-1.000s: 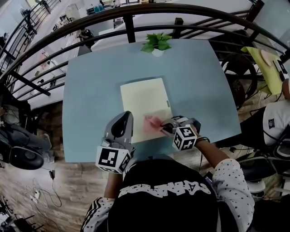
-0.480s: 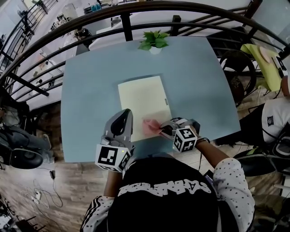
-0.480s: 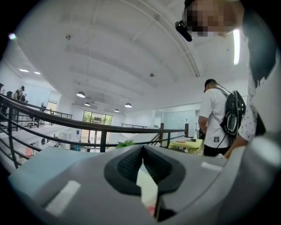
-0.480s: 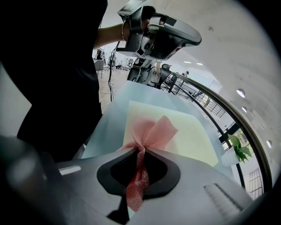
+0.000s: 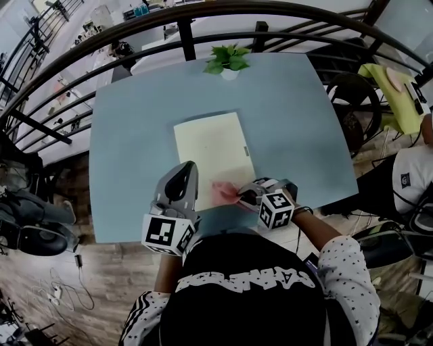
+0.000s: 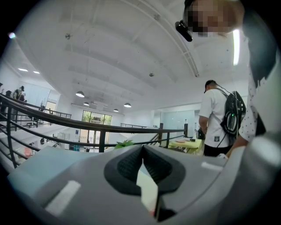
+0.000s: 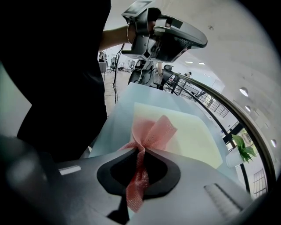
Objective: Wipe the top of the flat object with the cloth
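A pale yellow flat board [image 5: 211,147] lies in the middle of the blue-grey table [image 5: 128,135]. My right gripper [image 5: 241,196] is shut on a pink mesh cloth [image 5: 222,193], which is pressed onto the board's near edge. In the right gripper view the cloth [image 7: 153,131] fans out from the shut jaws of the right gripper [image 7: 141,148] onto the board [image 7: 193,134]. My left gripper [image 5: 187,170] is shut and holds nothing. It lies over the board's near left corner; I cannot tell if it touches. The left gripper [image 6: 142,148] view shows its jaws together.
A small potted plant [image 5: 229,61] stands at the table's far edge. A dark curved railing [image 5: 203,13] runs behind the table. A chair [image 5: 352,101] and a seated person in white [image 5: 413,179] are to the right. Another person with a backpack [image 6: 219,118] stands beyond.
My right gripper has drawn the pink cloth toward me along the board, down to its near edge. The left gripper has stayed where it was.
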`<state>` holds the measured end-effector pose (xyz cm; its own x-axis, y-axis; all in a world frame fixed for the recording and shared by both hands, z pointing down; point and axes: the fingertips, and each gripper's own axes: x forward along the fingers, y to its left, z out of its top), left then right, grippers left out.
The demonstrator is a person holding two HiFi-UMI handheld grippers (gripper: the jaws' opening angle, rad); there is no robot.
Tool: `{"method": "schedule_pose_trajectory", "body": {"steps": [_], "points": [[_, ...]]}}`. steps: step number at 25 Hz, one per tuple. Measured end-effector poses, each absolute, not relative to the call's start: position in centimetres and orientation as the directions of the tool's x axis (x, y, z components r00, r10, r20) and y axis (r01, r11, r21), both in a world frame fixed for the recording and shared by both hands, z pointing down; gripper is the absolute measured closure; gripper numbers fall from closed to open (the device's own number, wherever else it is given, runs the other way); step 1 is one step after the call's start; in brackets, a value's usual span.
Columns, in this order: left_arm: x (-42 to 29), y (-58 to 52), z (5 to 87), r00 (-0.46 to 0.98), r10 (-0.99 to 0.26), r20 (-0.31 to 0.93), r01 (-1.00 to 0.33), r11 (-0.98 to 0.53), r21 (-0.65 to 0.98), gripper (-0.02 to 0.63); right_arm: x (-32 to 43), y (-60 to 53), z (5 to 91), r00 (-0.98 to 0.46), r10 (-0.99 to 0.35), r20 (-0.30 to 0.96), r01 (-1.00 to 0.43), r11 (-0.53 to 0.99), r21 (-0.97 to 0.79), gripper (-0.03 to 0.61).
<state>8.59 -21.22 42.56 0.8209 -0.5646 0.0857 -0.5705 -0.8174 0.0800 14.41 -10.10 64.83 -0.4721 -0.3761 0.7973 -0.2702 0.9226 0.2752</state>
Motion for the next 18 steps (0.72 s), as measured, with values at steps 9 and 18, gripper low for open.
{"method": "schedule_pose_trajectory", "body": {"steps": [9, 18], "points": [[8.7, -21.2, 42.1, 0.823, -0.562, 0.086, -0.568, -0.819, 0.080, 0.614, 14.1, -9.8, 64.5, -0.493, -0.356, 0.794, -0.261, 0.931, 0.256, 0.555], [8.0, -21.7, 42.0, 0.810, -0.581, 0.081, -0.586, -0.808, 0.065, 0.614, 14.2, -11.6, 62.0, -0.565, -0.441, 0.697, -0.353, 0.893, 0.279, 0.554]]}}
